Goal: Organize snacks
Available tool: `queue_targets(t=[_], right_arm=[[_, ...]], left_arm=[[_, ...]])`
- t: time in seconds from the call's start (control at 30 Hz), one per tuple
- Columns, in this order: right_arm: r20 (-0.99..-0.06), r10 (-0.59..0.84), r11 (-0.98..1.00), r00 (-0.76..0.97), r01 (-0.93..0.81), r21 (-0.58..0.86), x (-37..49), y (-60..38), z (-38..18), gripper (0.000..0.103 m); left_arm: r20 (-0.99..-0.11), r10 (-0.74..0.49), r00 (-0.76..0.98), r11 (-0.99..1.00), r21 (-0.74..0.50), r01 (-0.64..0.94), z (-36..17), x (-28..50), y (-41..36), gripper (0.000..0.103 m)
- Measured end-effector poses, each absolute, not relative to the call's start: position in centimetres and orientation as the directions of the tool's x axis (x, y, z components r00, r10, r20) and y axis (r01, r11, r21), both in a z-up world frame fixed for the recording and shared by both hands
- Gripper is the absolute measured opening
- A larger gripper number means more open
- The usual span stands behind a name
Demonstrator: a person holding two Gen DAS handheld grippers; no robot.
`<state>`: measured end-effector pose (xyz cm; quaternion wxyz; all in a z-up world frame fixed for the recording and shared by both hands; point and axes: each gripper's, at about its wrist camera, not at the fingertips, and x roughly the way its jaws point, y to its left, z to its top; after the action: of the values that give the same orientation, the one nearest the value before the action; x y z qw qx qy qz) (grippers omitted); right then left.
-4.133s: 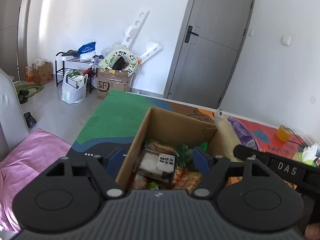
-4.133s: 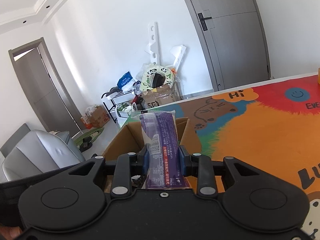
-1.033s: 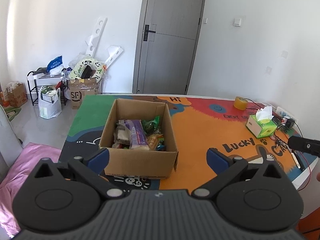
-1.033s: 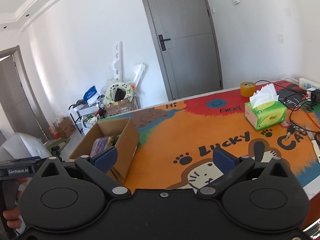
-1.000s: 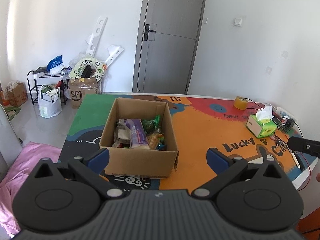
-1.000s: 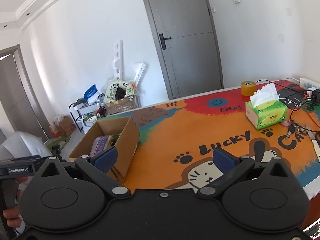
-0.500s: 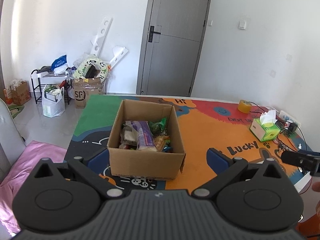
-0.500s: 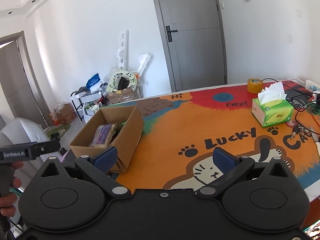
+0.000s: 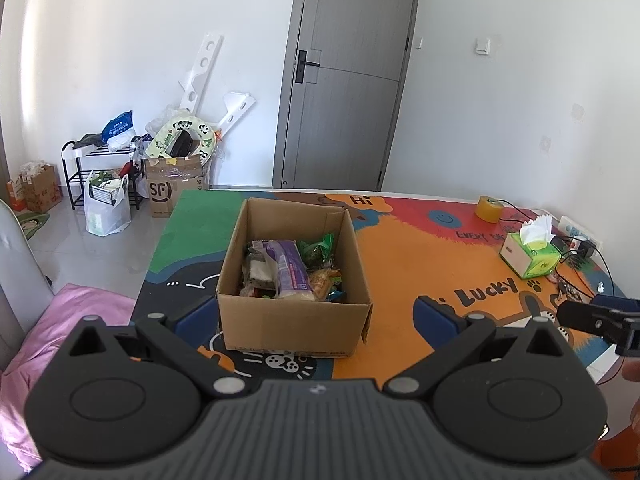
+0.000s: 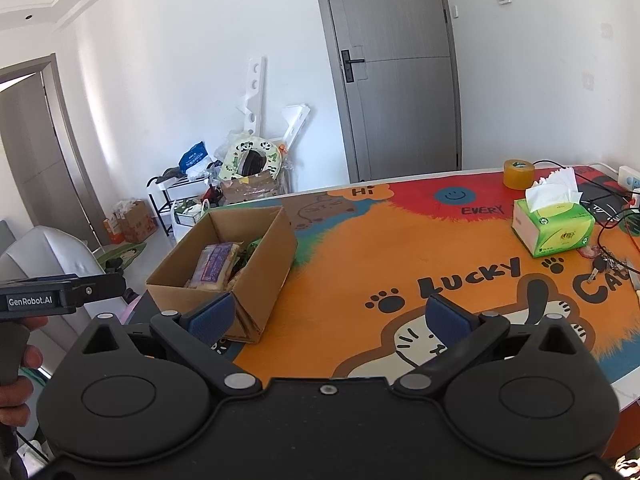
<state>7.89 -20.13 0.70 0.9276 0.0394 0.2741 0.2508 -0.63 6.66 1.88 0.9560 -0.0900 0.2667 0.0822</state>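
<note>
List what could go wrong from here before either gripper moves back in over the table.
1. The cardboard box sits near the table's front-left corner; a push could likely slide it off.
2. The purple snack pack lies on top of the heap, so reaching in may snag it.
3. Cables and keys beside the tissue box could catch the open right gripper.
</note>
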Motion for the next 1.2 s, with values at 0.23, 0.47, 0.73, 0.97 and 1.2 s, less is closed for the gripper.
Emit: queue_targets(t=[0.23, 0.47, 0.73, 0.97, 1.2], right_arm=[[-0.484, 0.484, 0.873, 0.729, -0.443, 0.206, 7.80, -20.08, 0.77, 0.103], [-0.485, 0.485, 0.872, 0.728, -0.444, 0.205, 7.83, -19.96, 0.78, 0.103], [-0.482, 0.487, 0.871, 0.728, -0.443, 0.211, 7.96, -20.14, 0.66, 0.103], [-0.481, 0.486, 0.872, 0.729, -0.443, 0.209, 7.99, -20.21, 0.71, 0.103], [-0.483, 0.482, 0.874, 0.731, -0.439, 0.209, 7.97, -20.29, 0.76, 0.103]], left_arm=[[-0.520, 0.118, 0.846, 0.968, -0.129, -0.214, 2.09, -0.76, 6.82, 0.103], [-0.523, 0.116, 0.844, 0.969, -0.126, -0.212, 1.98, -0.75, 6.75, 0.103], [-0.525, 0.117, 0.843, 0.970, -0.122, -0.211, 1.81, -0.56, 6.67, 0.103], [-0.531, 0.116, 0.839, 0.970, -0.120, -0.210, 1.51, -0.41, 6.57, 0.103], [-0.534, 0.110, 0.839, 0.972, -0.119, -0.203, 1.51, -0.27, 6.26, 0.103]])
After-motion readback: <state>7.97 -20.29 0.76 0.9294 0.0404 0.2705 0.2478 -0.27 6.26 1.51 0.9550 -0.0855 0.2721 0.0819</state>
